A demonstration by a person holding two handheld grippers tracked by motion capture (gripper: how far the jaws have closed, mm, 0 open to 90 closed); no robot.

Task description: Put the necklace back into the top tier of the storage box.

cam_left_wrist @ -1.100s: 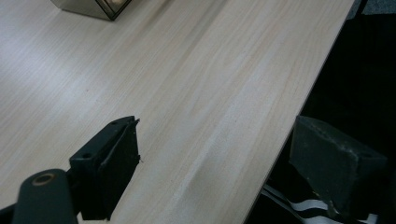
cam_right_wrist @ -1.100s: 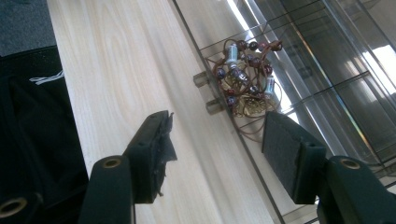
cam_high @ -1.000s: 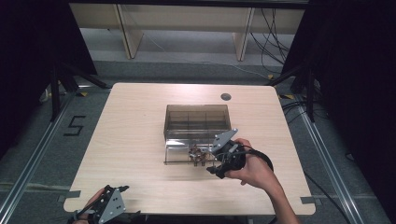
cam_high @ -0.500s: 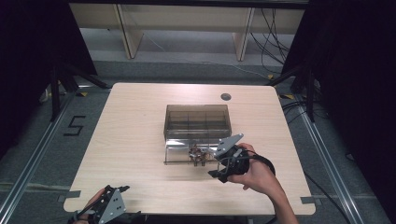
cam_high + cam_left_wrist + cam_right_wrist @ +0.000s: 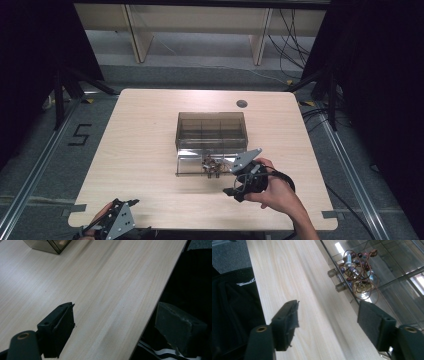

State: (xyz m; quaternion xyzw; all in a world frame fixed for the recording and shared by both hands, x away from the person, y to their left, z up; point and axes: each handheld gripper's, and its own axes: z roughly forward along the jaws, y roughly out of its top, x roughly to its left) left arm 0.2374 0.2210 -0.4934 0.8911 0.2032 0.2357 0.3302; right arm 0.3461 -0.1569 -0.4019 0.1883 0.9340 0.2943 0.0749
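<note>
A smoky clear box (image 5: pixel 210 127) with compartments stands mid-table, its low drawer (image 5: pixel 192 167) pulled out toward the front. A tangle of brown cord and beads (image 5: pixel 212 165) (image 5: pixel 358 272) lies in the drawer, behind two clear knobs (image 5: pixel 335 280). My right gripper (image 5: pixel 234 189) (image 5: pixel 329 308) sits just in front of the drawer's right end. Its jaws have just been opening and stand open over bare wood with nothing between them. My left gripper (image 5: pixel 129 205) (image 5: pixel 115 312) rests open at the table's front left edge, one jaw over the wood and one past the edge.
A small dark round cap (image 5: pixel 242 104) sits near the table's (image 5: pixel 140 150) far edge. Wooden shelving (image 5: pixel 200 25) and cables stand behind it. Metal rails run along the floor on both sides.
My right gripper has drawn back slightly from the drawer toward the table's front, and its jaws stand wider. The left gripper has not moved.
</note>
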